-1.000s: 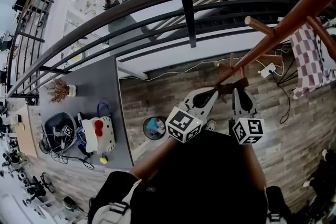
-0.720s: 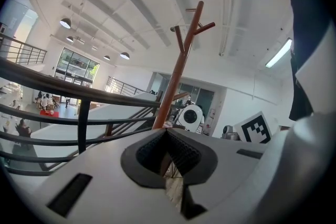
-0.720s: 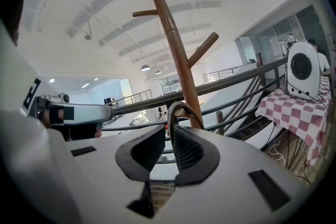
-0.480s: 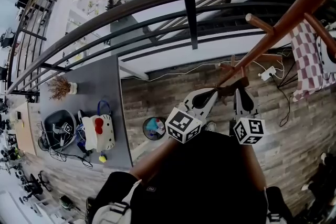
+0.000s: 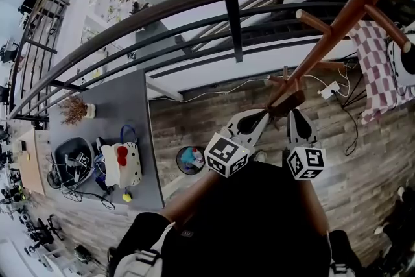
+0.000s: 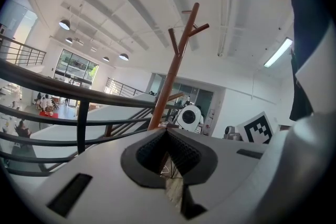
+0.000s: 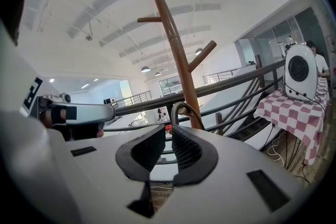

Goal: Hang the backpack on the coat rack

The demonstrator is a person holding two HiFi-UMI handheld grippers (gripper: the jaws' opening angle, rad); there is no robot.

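The black backpack (image 5: 249, 217) fills the low middle of the head view, under both grippers. Its brown top handle (image 5: 288, 102) lies between the gripper tips, close to the foot of the wooden coat rack (image 5: 337, 23). My left gripper (image 5: 264, 113) is shut, its tip at the handle's left end. My right gripper (image 5: 292, 113) is shut at the right end. In the right gripper view the handle loop (image 7: 181, 112) rises just past the jaws, in front of the coat rack (image 7: 176, 44). The left gripper view shows the coat rack (image 6: 176, 71) straight beyond the closed jaws.
A dark curved railing (image 5: 227, 3) runs behind the rack, with a drop to a lower floor. A grey table (image 5: 126, 107) at the left holds a white cat-face bag (image 5: 123, 165) and cables. A checked cloth (image 5: 379, 68) and a small bin (image 5: 191, 157) are nearby.
Both grippers and the handle stay nearly where they were. The coat rack's pole and pegs have shifted slightly left and up in the head view.
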